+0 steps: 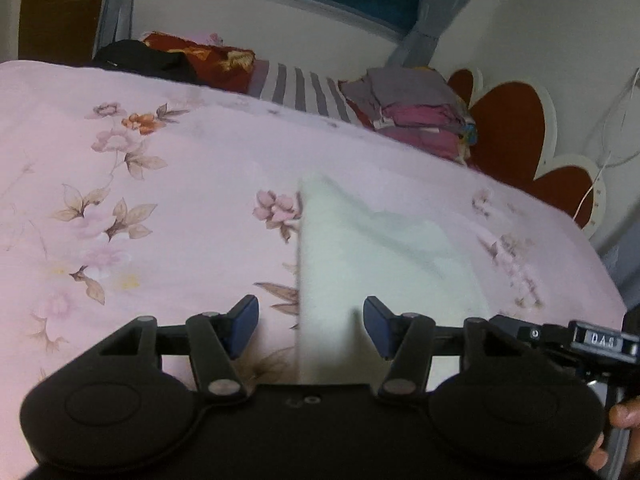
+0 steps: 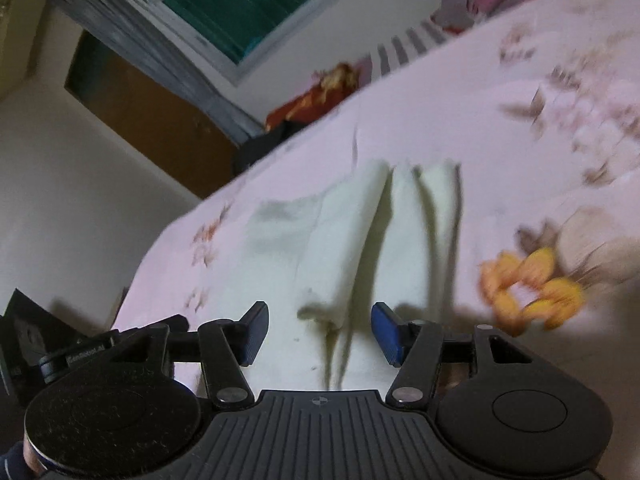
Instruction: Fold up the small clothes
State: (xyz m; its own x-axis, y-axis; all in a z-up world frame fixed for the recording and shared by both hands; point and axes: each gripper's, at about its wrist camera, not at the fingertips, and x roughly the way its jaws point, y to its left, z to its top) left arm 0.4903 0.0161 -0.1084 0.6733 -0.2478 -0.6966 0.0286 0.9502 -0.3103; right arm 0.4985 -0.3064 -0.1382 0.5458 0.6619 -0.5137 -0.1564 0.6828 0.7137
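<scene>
Item: small pale mint-white cloth garment (image 1: 360,248), lying on a pink floral bedsheet (image 1: 160,200); centre to lower centre of both views.

Progress: judged partly folded. The left wrist view shows a straight left edge and a layer lying over another; the right wrist view (image 2: 360,240) shows several lengthwise creases or ridges. Further folds and putting away appear to remain. A stack of folded grey and magenta clothes (image 1: 420,120) sits at the upper right of the left view, well apart.

Left tongs (image 1: 311,326): wide apart, gripping nothing, cloth edge between the blue pads.

Right tongs (image 2: 319,332): wide apart, empty, wrinkled cloth end between them.

Not determinable: garment type; number of layers; near hem hidden behind both tool bodies; right view motion-blurred, orange flower print (image 2: 532,288) smeared.
</scene>
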